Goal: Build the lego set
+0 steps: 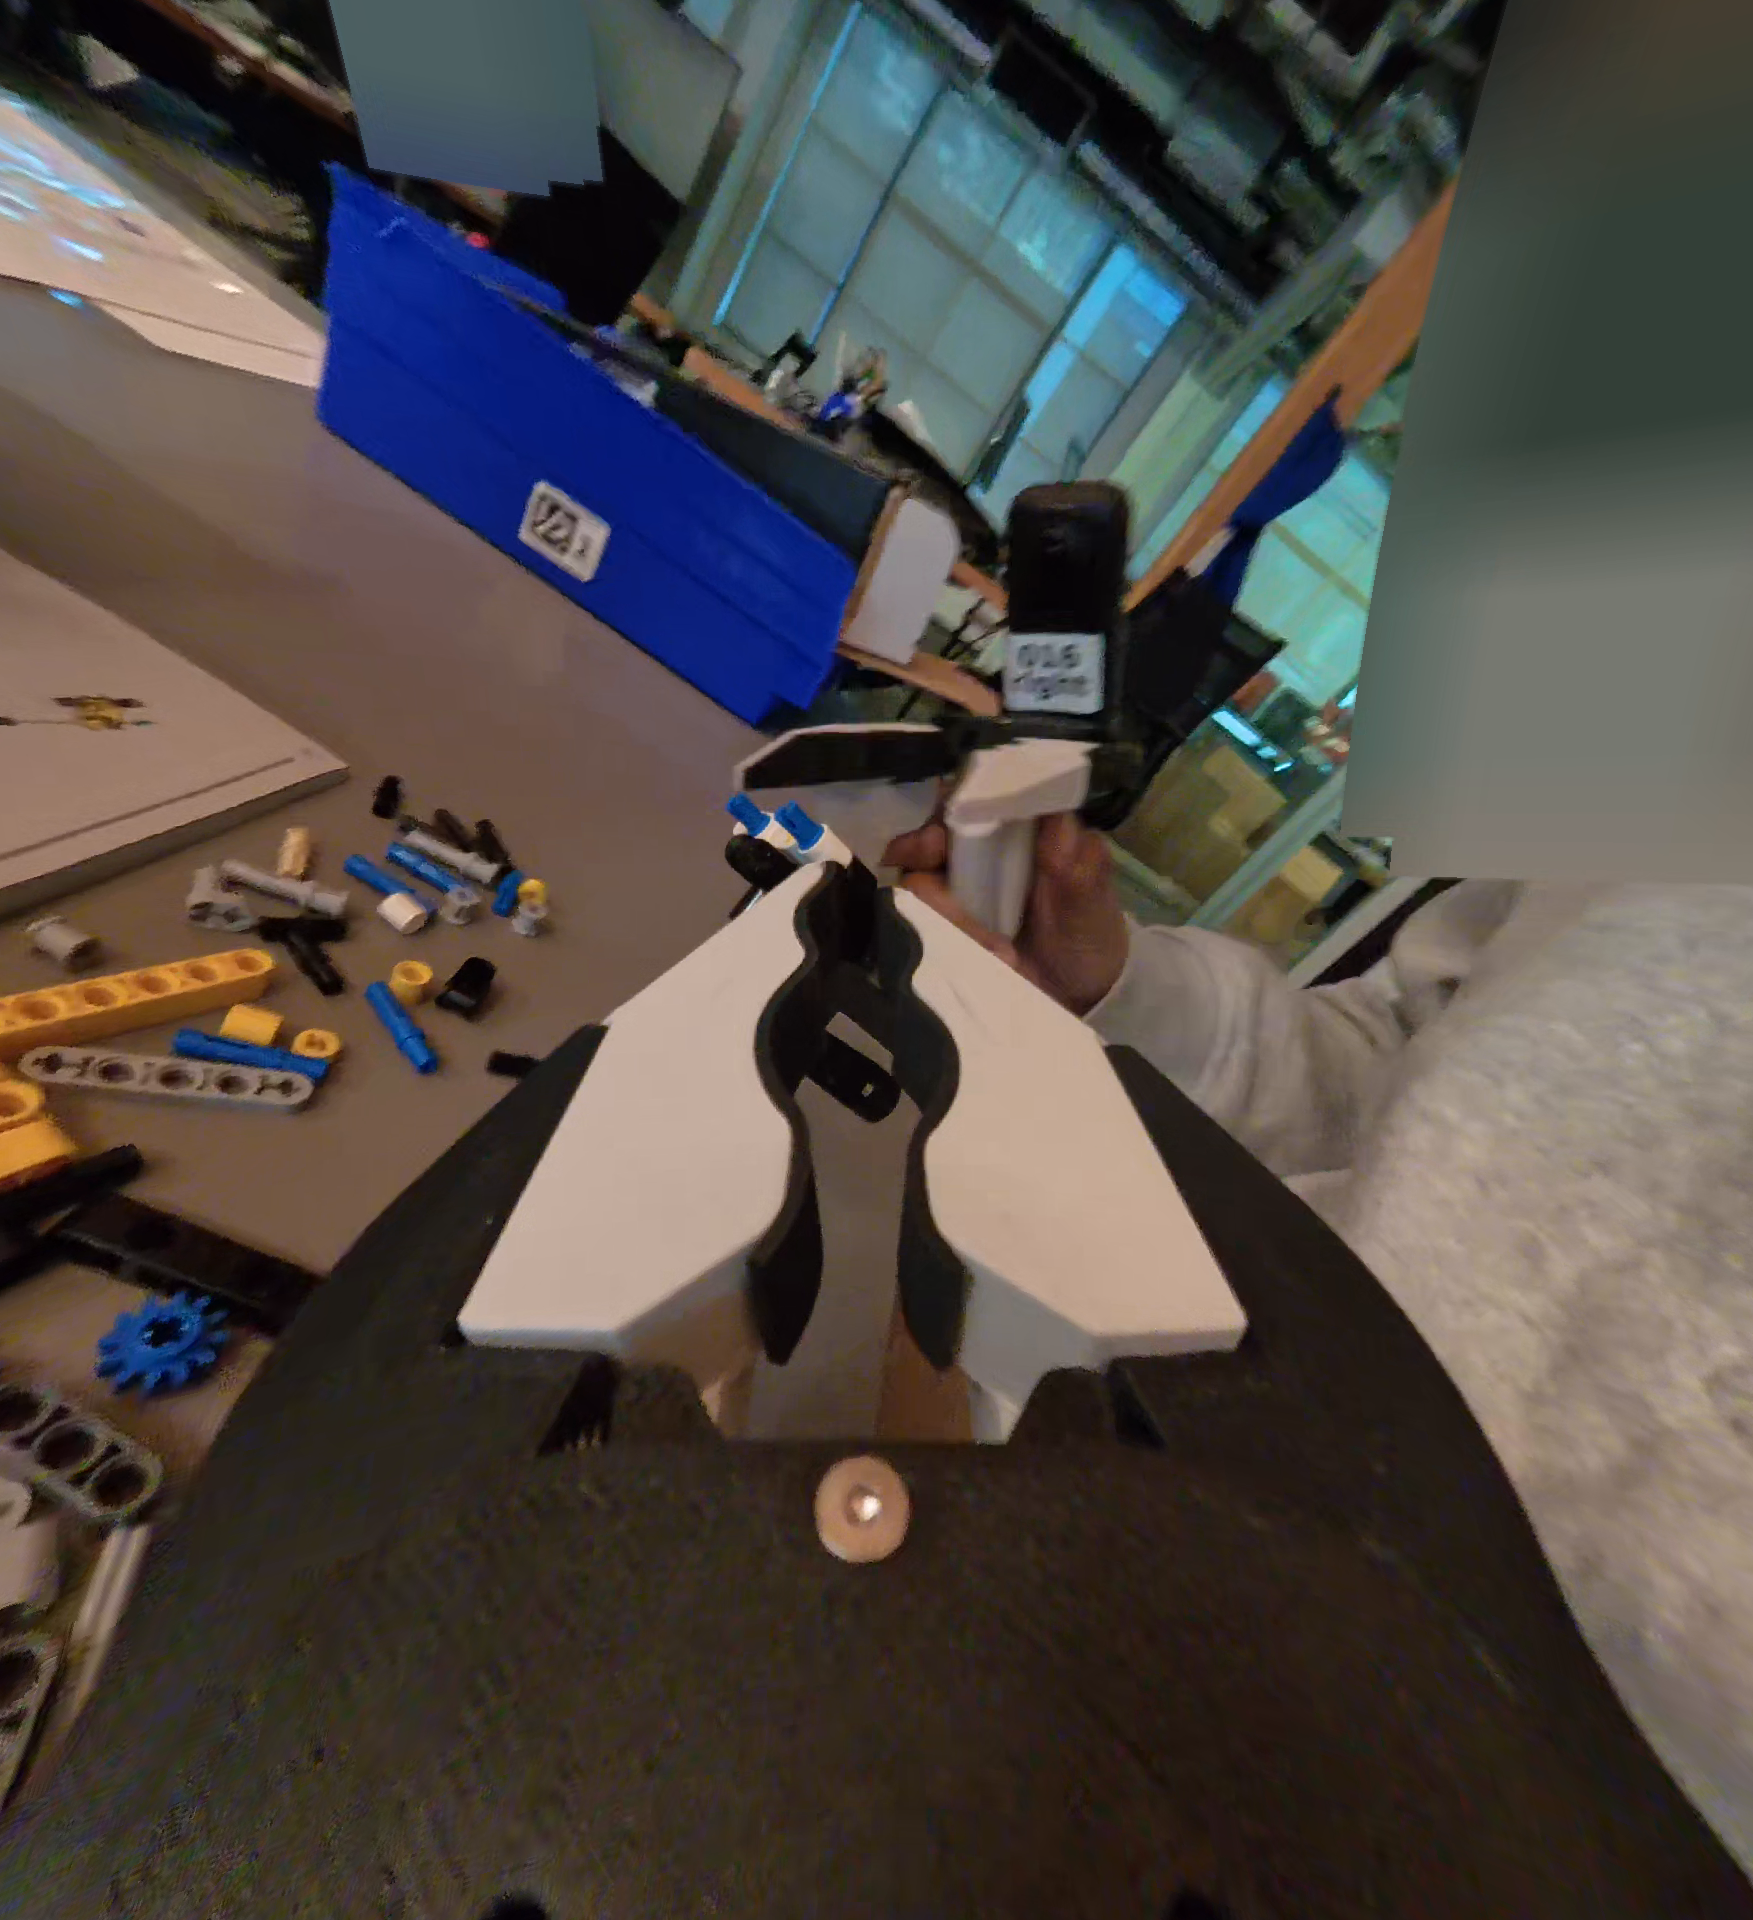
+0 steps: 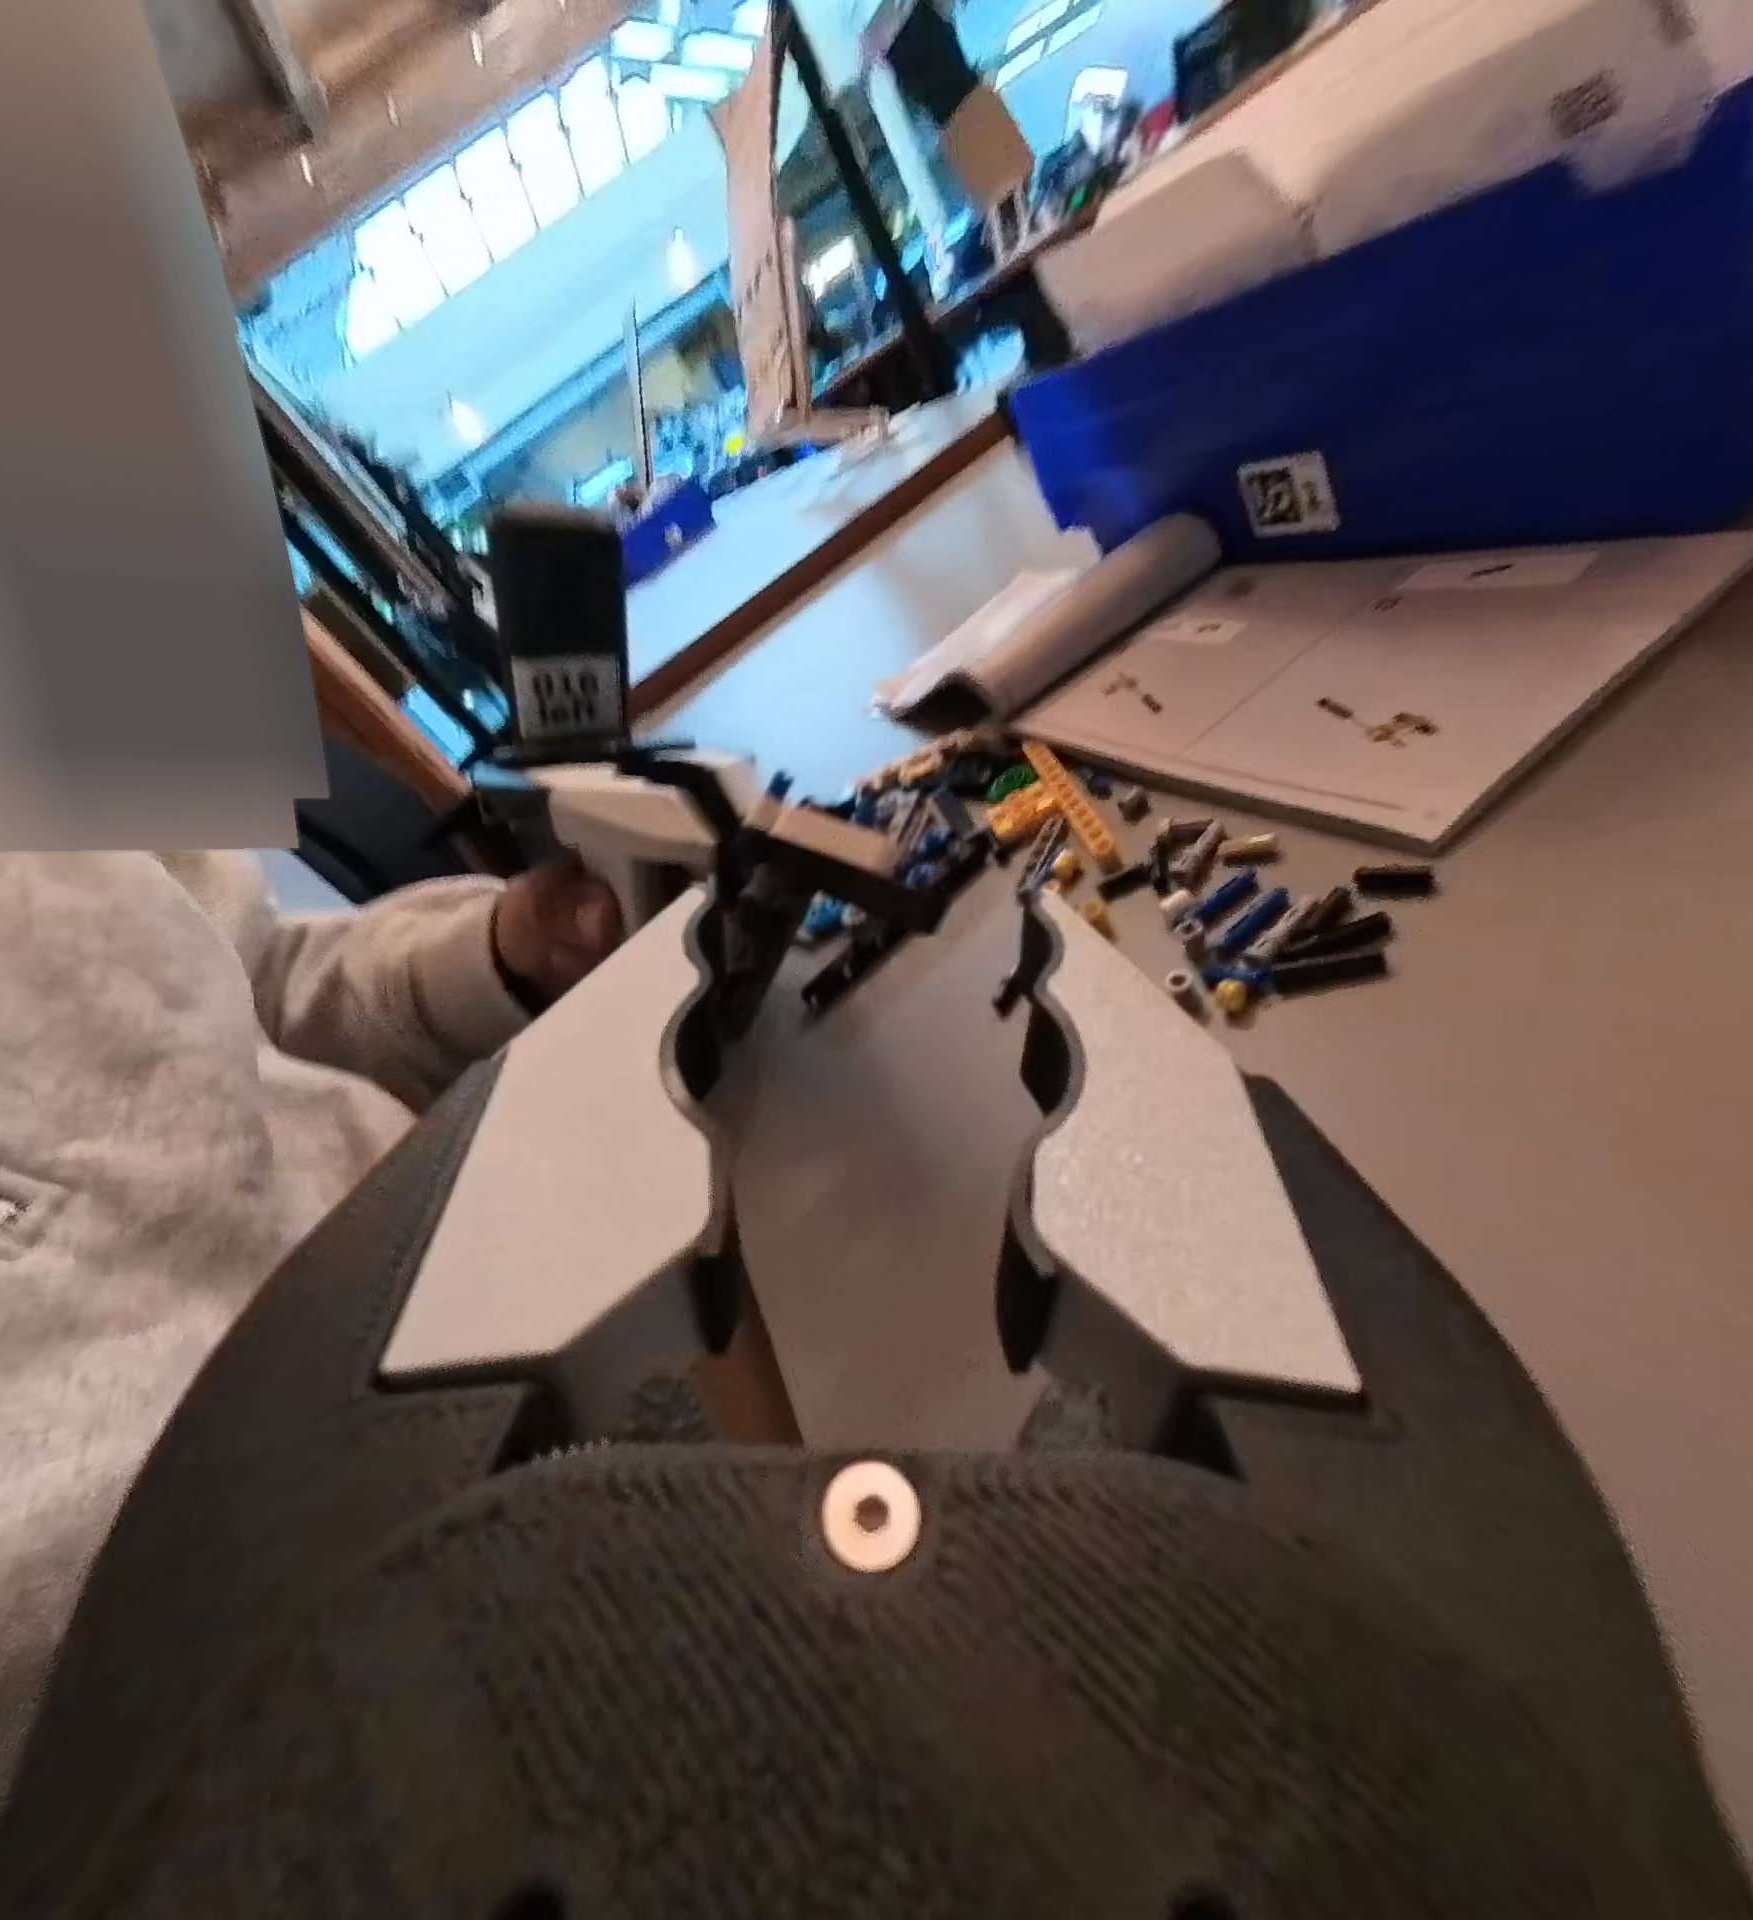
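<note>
Your left gripper [image 1: 856,925] clamps a small black lego piece [image 1: 856,1070], w/ blue-and-white pins [image 1: 784,826] at its tip, held up off the grey table [image 1: 456,644]. Your right gripper [image 2: 867,935] is spread wide, gripping nothing. Loose parts pile [image 2: 1256,914] lies on the table beyond the piece, instruction booklet [image 2: 1371,686] behind it; bare table lies btw pile and blue bin [image 2: 1474,395].

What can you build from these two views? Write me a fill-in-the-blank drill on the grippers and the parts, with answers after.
1. The left gripper is ____ on a small black piece with blue pins.
2. The right gripper is ____ and holds nothing.
3. The long beam lying on the table is ____ in colour.
4. The bin behind the loose parts is ____ in colour.
Missing words: shut; open; yellow; blue.
</note>
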